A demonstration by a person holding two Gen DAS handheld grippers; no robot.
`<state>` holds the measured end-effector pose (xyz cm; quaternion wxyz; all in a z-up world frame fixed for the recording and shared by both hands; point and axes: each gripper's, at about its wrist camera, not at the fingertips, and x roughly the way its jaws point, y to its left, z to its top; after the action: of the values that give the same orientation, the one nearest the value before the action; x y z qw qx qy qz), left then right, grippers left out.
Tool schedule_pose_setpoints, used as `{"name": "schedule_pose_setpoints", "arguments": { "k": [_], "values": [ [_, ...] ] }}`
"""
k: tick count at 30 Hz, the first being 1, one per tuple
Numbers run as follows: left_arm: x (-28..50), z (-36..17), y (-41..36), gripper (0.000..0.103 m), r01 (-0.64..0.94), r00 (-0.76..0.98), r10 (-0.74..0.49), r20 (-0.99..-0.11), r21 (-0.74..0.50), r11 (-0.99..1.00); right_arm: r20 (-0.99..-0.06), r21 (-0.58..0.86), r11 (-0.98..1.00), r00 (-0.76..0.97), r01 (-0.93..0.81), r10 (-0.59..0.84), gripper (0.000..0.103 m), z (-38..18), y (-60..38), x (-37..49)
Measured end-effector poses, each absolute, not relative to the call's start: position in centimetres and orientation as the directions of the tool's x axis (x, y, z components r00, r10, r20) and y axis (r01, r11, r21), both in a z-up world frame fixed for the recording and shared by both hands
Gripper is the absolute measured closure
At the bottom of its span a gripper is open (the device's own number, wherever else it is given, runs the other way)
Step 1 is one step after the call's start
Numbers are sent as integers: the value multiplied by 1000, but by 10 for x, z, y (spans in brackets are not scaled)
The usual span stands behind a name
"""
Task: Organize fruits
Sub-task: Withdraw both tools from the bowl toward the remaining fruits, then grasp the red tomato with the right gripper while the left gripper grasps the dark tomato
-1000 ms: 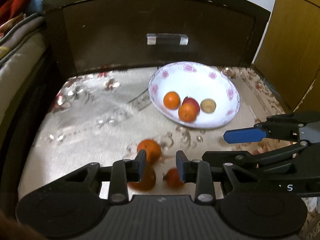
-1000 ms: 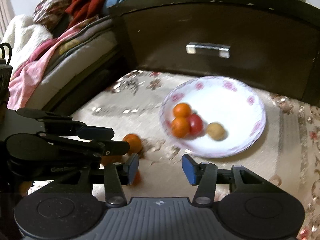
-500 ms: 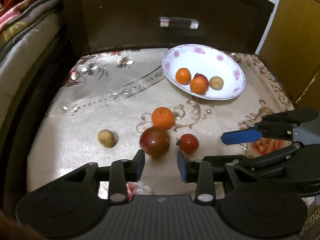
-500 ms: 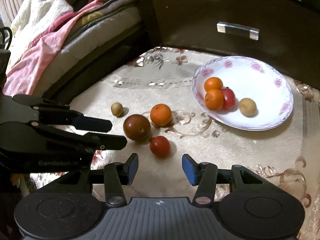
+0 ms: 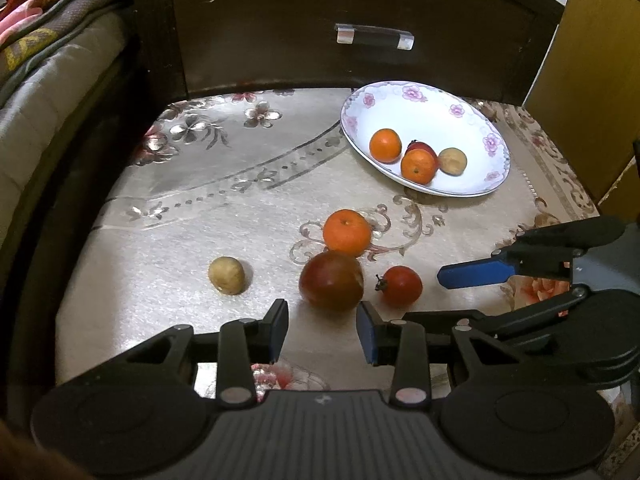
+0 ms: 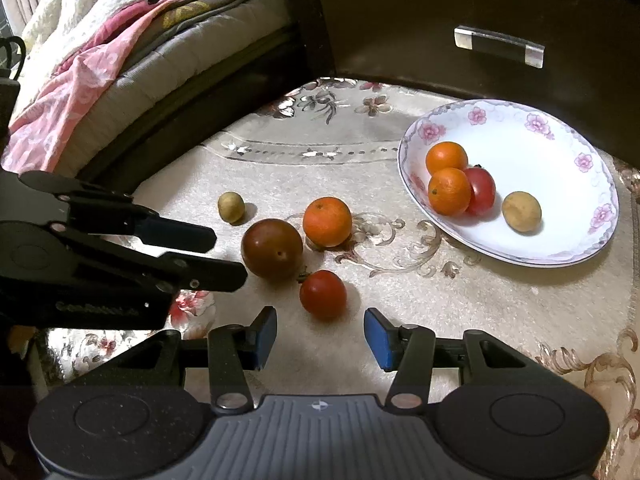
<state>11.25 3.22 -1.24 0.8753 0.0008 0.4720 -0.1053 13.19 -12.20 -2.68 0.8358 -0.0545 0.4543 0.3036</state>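
On the flowered cloth lie a dark red-brown fruit point(image 5: 331, 280) point(image 6: 272, 249), an orange point(image 5: 347, 233) point(image 6: 327, 222), a small red tomato point(image 5: 401, 285) point(image 6: 323, 294) and a small tan fruit point(image 5: 227, 275) point(image 6: 231, 207). The white flowered plate point(image 5: 460, 120) point(image 6: 540, 152) holds two oranges, a red tomato and a tan fruit. My left gripper point(image 5: 322, 320) point(image 6: 228, 256) hovers open just short of the dark fruit. Open and holding nothing, my right gripper point(image 6: 320, 330) stands just short of the small tomato; its fingers point(image 5: 472, 274) reach in from the right.
A dark wooden drawer front with a metal handle point(image 5: 374, 36) point(image 6: 498, 46) walls off the far side. A bed with piled blankets point(image 6: 100, 60) runs along the left. A yellow-brown cabinet point(image 5: 592, 60) stands at the right.
Both grippers have drawn back from the plate, so the loose fruits now lie in full view ahead of the fingers. The left jaws stand a little wider.
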Motion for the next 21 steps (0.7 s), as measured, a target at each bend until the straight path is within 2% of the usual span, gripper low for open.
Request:
{"name": "schedule_pose_setpoints", "arguments": {
  "k": [13,15,17,21],
  "values": [
    [119,-16,37,58,176,528,-178,-830,-98,979,-777,162,798,423,-580,466,60,-38,-111,144],
    [119,-16,37,58,178,528,-178,-831,-97,979,-777,139,798,435,-586,455,68,-38,-109,144],
    [120,-16,37,58,178,527,-183,-830,-103,979,-777,112,801,450,-588,439,82,-38,-108,144],
    [121,-17,32,58,197,532,-199,-823,-109,974,-781,101,801,452,-590,431,81,-36,-111,141]
  ]
}}
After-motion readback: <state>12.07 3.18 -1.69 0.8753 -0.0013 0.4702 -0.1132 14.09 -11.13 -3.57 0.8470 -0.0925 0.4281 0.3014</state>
